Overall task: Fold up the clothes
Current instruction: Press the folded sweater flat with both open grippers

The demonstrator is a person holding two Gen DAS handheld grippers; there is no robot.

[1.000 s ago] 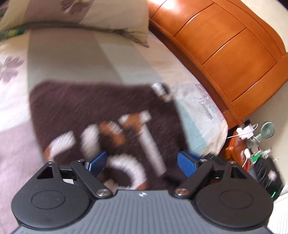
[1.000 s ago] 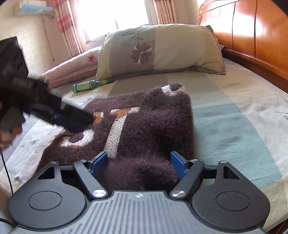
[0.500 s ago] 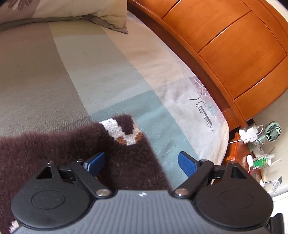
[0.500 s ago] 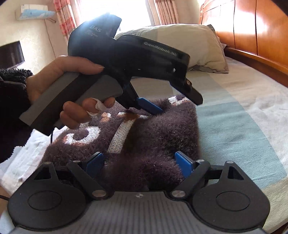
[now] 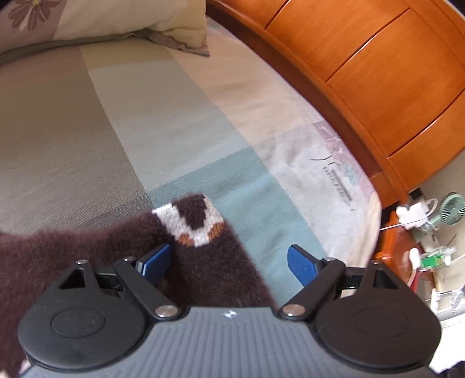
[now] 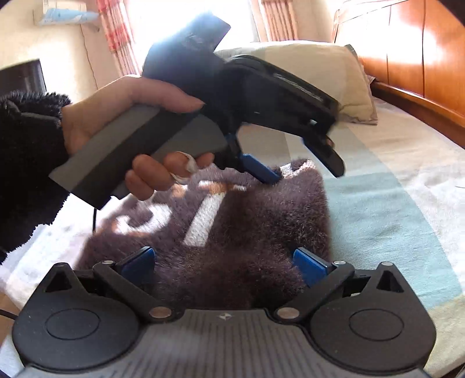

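Note:
A fuzzy dark brown sweater (image 6: 255, 232) with white and orange lettering lies flat on the bed. In the right wrist view its near edge sits between the wide-apart blue pads of my right gripper (image 6: 223, 263), whose jaws are opening and do not press the fabric. A hand (image 6: 116, 116) holds my left gripper (image 6: 299, 168) over the sweater's far right corner. In the left wrist view that corner (image 5: 197, 224), patterned white and orange, lies between the spread pads of my left gripper (image 5: 228, 261), which is open.
The striped bedsheet (image 5: 145, 116) stretches beyond the sweater. A flowered pillow (image 6: 319, 72) lies at the head, against a wooden headboard (image 5: 363, 72). Beside the bed, a small table carries a green fan (image 5: 450, 206) and cables. A bright curtained window (image 6: 189, 17) is behind.
My left gripper swept right across the sweater to its far right corner, coming into the right wrist view with the hand. The right gripper's jaws spread wider around the near edge.

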